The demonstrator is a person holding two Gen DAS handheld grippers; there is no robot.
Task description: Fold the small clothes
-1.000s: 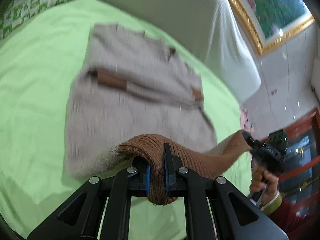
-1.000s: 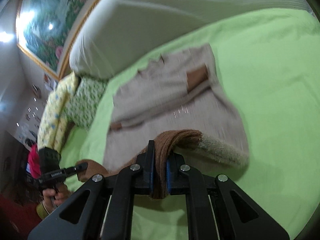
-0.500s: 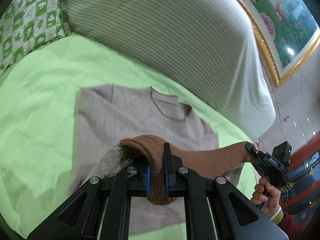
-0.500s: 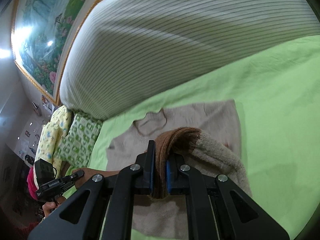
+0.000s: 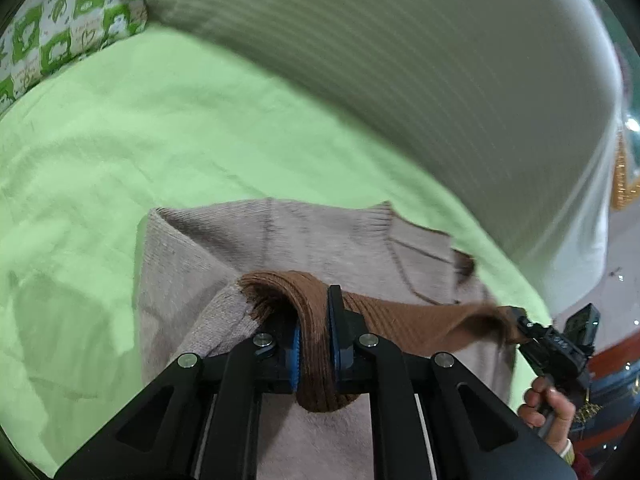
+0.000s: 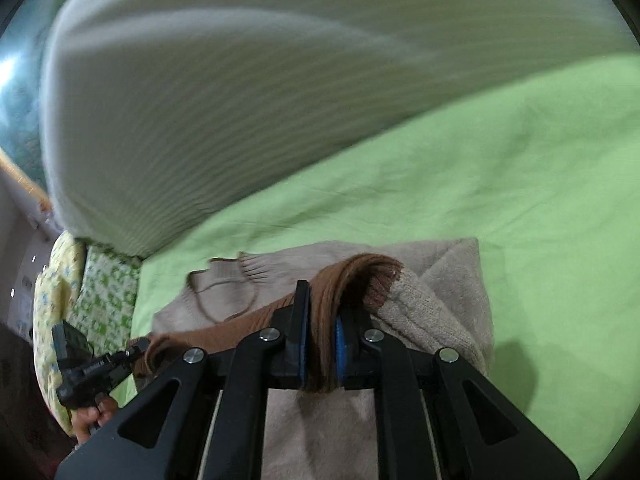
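Note:
A small beige knit sweater [image 5: 224, 248] with a brown ribbed hem [image 5: 400, 320] lies on a green bedsheet [image 5: 120, 140]. My left gripper [image 5: 314, 344] is shut on one corner of the brown hem. My right gripper [image 6: 320, 344] is shut on the other corner of the hem [image 6: 340, 280]. Both hold the hem stretched between them, above the sweater's upper part, with the neckline [image 6: 224, 292] just beyond. Each gripper shows in the other's view: the right one [image 5: 556, 348], the left one [image 6: 92, 368].
A large striped white pillow [image 5: 400, 80] fills the far side; it also shows in the right wrist view [image 6: 240, 100]. A green-and-white patterned cushion [image 5: 60, 32] lies at the left. A gold-framed picture [image 5: 624, 184] hangs behind.
Both grippers have carried the brown hem forward over the sweater toward the neckline. The folded sleeves with brown cuffs are now covered by the lifted lower half.

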